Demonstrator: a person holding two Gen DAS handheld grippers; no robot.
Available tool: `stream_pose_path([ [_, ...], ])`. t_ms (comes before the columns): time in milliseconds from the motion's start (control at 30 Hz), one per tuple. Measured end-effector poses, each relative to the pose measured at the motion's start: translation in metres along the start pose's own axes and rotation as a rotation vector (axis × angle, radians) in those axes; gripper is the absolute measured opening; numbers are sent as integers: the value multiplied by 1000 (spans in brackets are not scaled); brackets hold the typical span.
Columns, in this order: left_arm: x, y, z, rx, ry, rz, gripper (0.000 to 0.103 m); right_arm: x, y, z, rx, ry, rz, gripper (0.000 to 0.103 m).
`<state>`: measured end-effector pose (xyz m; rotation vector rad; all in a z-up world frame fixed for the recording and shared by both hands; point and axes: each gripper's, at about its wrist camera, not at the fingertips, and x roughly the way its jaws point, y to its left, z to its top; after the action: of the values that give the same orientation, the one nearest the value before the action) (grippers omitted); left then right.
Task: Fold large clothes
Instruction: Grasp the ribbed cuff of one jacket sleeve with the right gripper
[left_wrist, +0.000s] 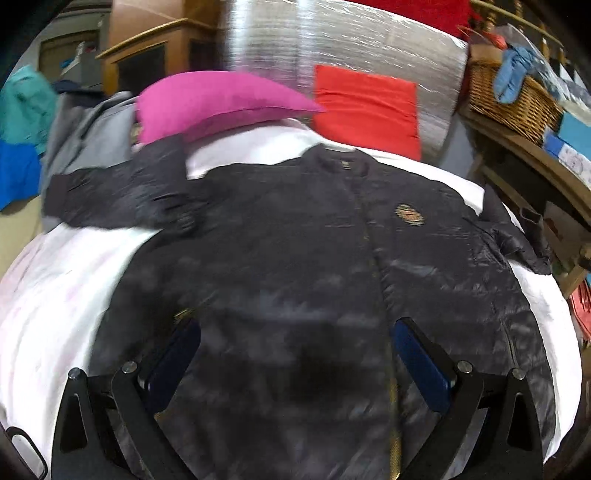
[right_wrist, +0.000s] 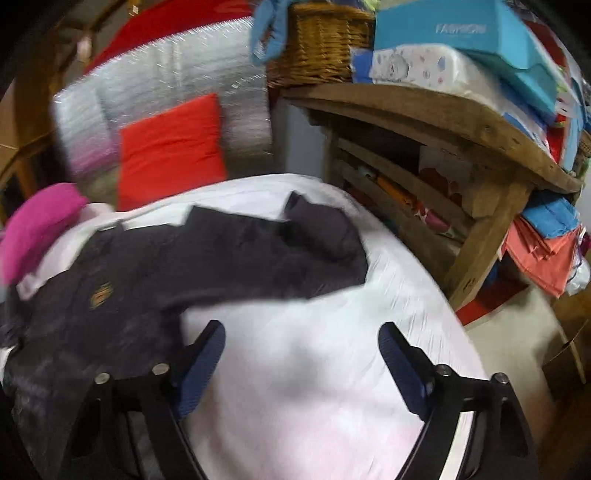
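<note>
Since the dark jacket (left_wrist: 295, 251) lies front-up and spread across the white bed (left_wrist: 66, 295), zip closed and collar toward the pillows, we judge the folding has hardly begun. One sleeve (left_wrist: 122, 199) stretches out to our left, and the other sleeve (right_wrist: 295, 243) runs out to the right with its cuff end doubled back on itself. We expect the shiny, padded shell to be light, soft and rather slippery, so a fold may spring open unless we press it flat. A sensible hold is at a cuff or along the hem corner, where the cloth is thin enough to pinch.

Our left tool (left_wrist: 295, 347) hovers over the lower front of the jacket with its blue pads spread wide, holding nothing. Our right tool (right_wrist: 301, 347) is likewise wide apart and empty, above bare sheet beside the jacket's edge.

Farther out sit a pink pillow (left_wrist: 218, 99), a red cushion (left_wrist: 365, 107) and a wicker basket (left_wrist: 513, 103).
</note>
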<state>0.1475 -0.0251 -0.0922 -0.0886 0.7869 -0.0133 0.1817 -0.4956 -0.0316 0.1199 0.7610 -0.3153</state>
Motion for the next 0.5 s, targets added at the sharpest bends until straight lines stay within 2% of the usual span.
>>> stream_pose_path([
  [167,28,-14,-1,22,-8,-54,103,80,-1,35,-108,54,-152,67],
  [333,42,-10,-8,-3,19,-91,103,136,15,56,-245,63,-239,67],
  [433,47,-9,-6,-12,33,-101,103,164,17,69,-263,69,-297,67],
  [467,50,-9,-6,-12,42,-103,103,175,15,73,-252,95,-316,61],
  [500,51,-9,-6,-13,50,-109,103,182,13,76,-242,115,-316,39],
])
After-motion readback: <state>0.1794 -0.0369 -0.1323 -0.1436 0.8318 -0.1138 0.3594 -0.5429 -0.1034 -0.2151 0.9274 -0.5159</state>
